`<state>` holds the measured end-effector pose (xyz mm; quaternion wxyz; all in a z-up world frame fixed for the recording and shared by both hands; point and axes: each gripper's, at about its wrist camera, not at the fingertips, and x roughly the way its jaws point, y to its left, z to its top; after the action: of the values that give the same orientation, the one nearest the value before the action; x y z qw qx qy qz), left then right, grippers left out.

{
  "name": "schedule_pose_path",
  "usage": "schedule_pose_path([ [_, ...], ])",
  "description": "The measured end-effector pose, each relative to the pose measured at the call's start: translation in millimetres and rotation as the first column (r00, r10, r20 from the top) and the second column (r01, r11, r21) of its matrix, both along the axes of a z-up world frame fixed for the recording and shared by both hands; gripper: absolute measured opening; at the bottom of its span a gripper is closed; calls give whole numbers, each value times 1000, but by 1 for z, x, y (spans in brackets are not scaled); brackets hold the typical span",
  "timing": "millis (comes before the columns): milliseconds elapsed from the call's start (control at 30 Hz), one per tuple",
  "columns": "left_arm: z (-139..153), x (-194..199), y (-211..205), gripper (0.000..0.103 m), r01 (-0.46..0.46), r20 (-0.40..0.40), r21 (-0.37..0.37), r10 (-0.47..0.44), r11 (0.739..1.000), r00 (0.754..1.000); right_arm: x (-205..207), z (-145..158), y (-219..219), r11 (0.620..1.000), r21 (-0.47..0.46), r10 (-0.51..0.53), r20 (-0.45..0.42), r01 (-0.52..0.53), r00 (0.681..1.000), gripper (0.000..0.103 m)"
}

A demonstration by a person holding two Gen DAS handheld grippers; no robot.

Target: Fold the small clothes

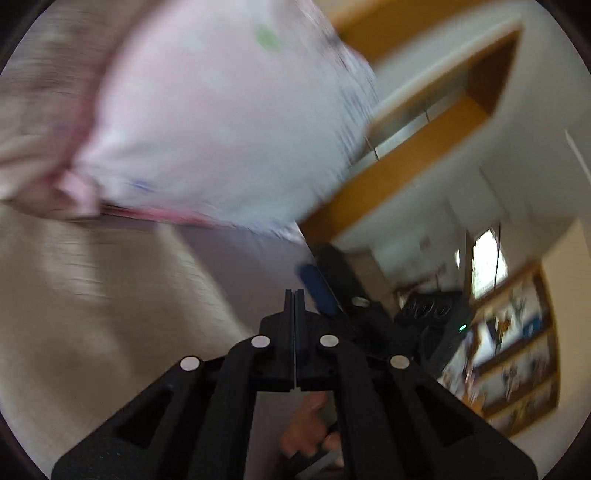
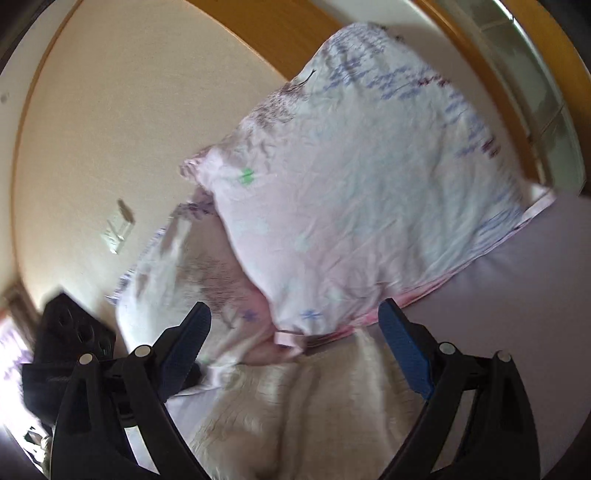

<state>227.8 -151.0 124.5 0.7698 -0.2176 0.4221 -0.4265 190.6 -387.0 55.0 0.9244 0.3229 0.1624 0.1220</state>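
Two pale pink pillows with small printed flowers lie on a bed; the upper one [image 2: 362, 184] rests partly on the lower one [image 2: 192, 280]. The upper pillow also fills the top of the left wrist view [image 1: 229, 125]. A cream cloth [image 2: 295, 413] lies on the lilac sheet [image 2: 524, 280] just in front of my right gripper [image 2: 295, 325], which is open and empty, its blue pads [image 2: 402, 347] spread wide. My left gripper [image 1: 294, 299] is shut with nothing visible between its fingers. The cream cloth shows at the left in the left wrist view [image 1: 92, 295]. Both views are blurred by motion.
A wooden headboard [image 2: 280, 33] and cream wall [image 2: 110, 129] stand behind the pillows. The other gripper [image 1: 317, 291] with a blue pad shows past my left fingers. A bookshelf [image 1: 513, 369] and a wood-trimmed white cabinet [image 1: 424, 155] stand at the right.
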Motion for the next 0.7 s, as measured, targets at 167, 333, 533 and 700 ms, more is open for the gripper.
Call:
schedule_pose_path([
  [167, 4, -9, 43, 3, -86, 16, 31, 85, 996, 996, 15, -16, -12, 981, 143, 144, -75, -133, 987, 91],
  [333, -11, -43, 154, 40, -322, 69, 228, 315, 919, 947, 50, -34, 64, 852, 108, 522, -247, -513, 816, 81],
  [533, -50, -80, 232, 61, -483, 175, 381, 451, 789, 875, 67, -69, 105, 827, 60, 521, -455, -559, 722, 57],
  [700, -81, -74, 250, 62, -553, 208, 380, 514, 742, 832, 72, -77, 118, 806, 136, 574, -414, -576, 706, 29],
])
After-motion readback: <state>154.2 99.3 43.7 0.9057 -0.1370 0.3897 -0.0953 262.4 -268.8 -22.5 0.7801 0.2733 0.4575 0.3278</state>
